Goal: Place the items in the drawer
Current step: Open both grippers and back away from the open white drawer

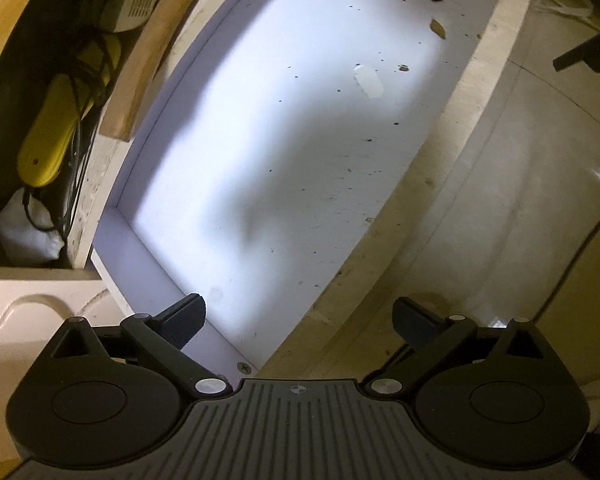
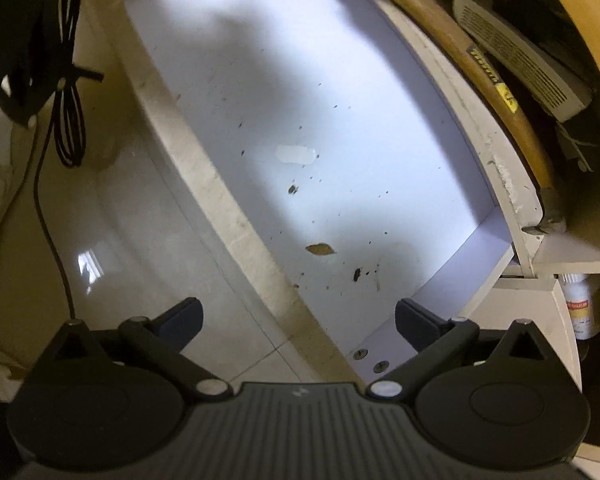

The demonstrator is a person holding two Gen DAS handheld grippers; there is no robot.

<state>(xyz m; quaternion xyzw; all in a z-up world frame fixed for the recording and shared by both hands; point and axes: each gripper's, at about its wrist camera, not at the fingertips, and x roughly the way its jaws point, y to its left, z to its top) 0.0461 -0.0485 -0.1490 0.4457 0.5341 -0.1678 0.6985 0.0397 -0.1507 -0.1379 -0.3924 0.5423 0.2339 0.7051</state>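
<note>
Pulled-out white drawer with pale raw-wood rim point(image 1: 452, 152) sits right under both grippers, floor bare apart from dark specks, a small white scrap point(image 1: 368, 80) and a brown leaf-like flake point(image 1: 438, 28)

Left black two-finger gripper point(image 1: 300, 320): released, jaws wide apart, nothing between them. Drawer floor runs from just ahead of the left finger up to 12–1 o'clock; front rim cuts diagonally from 6 to 1 o'clock, so the right finger hangs outside the drawer over the glossy beige floor tiles point(image 1: 520, 200)

Right black two-finger gripper point(image 2: 298, 320): also released, jaws wide, empty. Here the rim point(image 2: 220, 184) runs from 11 to 6 o'clock; right finger over the drawer's near corner, left finger over tile. White scrap point(image 2: 296, 155) dead ahead at 12 o'clock, brown flake point(image 2: 320, 249) nearer

Room: whole drawer floor open. Screw heads at the corner joints. Black looped cable point(image 2: 68, 80) on the tile at 10 o'clock in right view, well clear of the drawer

Behind the drawer, cabinet cavity: yellow oblong plastic device point(image 1: 46, 136) with cables at 9 o'clock in left view, white vented box point(image 2: 516, 60) at 2 o'clock in right view

Writing: dark label and yellow sticker on the curved wooden edge point(image 2: 504, 96), and small bottle with red-and-white label point(image 2: 580, 308) at 4 o'clock, none legible
</note>
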